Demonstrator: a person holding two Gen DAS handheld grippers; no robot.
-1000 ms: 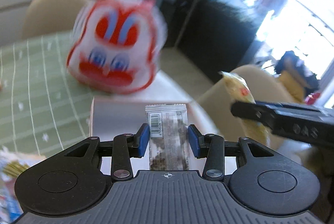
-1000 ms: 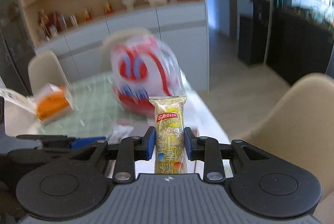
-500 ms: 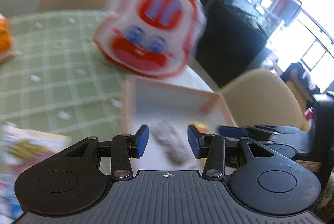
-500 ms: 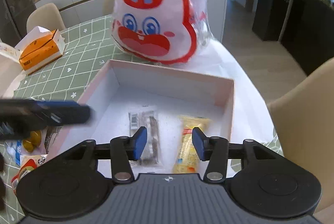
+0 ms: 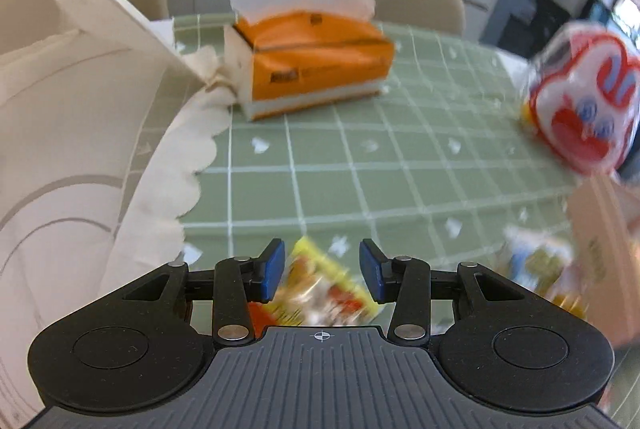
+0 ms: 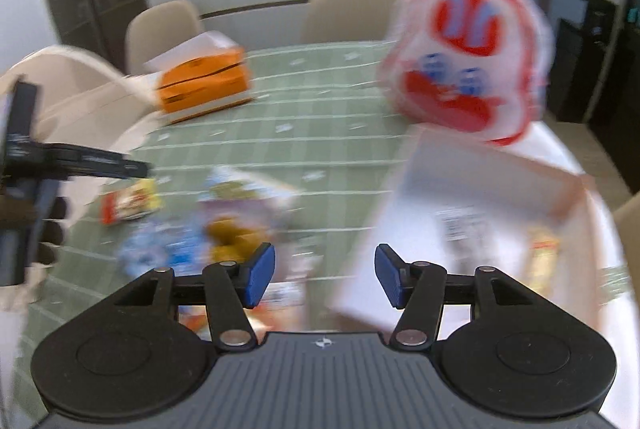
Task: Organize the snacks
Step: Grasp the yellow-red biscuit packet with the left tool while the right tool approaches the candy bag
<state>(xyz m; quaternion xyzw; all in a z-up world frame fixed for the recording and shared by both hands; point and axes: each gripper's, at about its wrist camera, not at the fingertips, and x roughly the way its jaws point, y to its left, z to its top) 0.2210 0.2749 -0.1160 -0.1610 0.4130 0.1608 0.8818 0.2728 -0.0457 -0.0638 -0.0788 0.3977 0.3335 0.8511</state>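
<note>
Hovering with fingers apart and empty, the left gripper [image 5: 322, 271] lines up on a yellow snack packet [image 5: 328, 285] right below it. Right gripper [image 6: 325, 276], also spread, hangs over the blurry snack pile [image 6: 224, 229], probably picking; box [image 6: 492, 165] sits to its right.

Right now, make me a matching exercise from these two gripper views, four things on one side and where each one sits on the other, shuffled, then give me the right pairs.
Things:
1. tissue box
2. rabbit-face bag
3. yellow snack packet
4. barcoded snack packet

Places:
A. inside the pink-edged box
B. just ahead of the open left gripper, on the green tablecloth
C. behind the far wall of the pink-edged box
D. far side of the table, next to the white cloth

Pairs: 1-D, 2-C, 3-B, 4-A
</note>
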